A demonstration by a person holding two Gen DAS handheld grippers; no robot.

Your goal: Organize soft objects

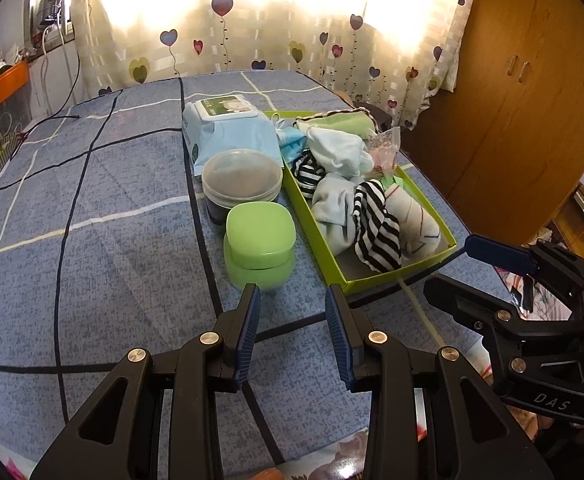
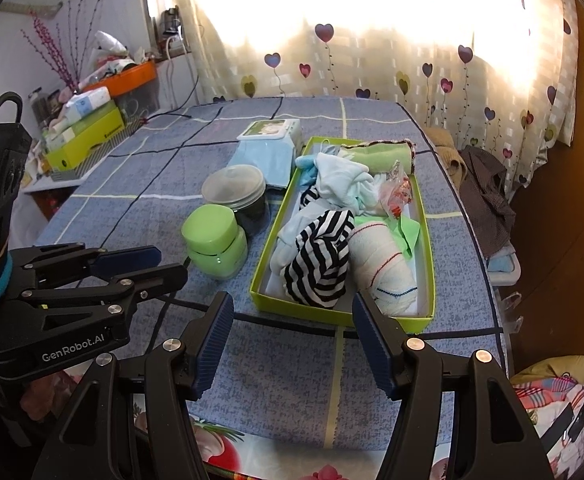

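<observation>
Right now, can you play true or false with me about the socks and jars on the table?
1. The striped sock lies inside the green box. True.
2. The green jar is in the box. False: it stands on the cloth beside the box.
3. The left gripper holds a sock. False: open, empty.
4. The wipes pack sits behind the clear tub. True.
5. The right gripper is open. True.

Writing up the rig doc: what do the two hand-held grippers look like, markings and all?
Both are black scissor-linkage frames with silver pivot rivets and ribbed dark-blue finger pads. The left hand-held gripper reads "GenRobot.AI" in white on its side; a black cable loops above its body, with a light-blue cuff at its base. The right hand-held gripper shows "DAS" lettering.
</observation>
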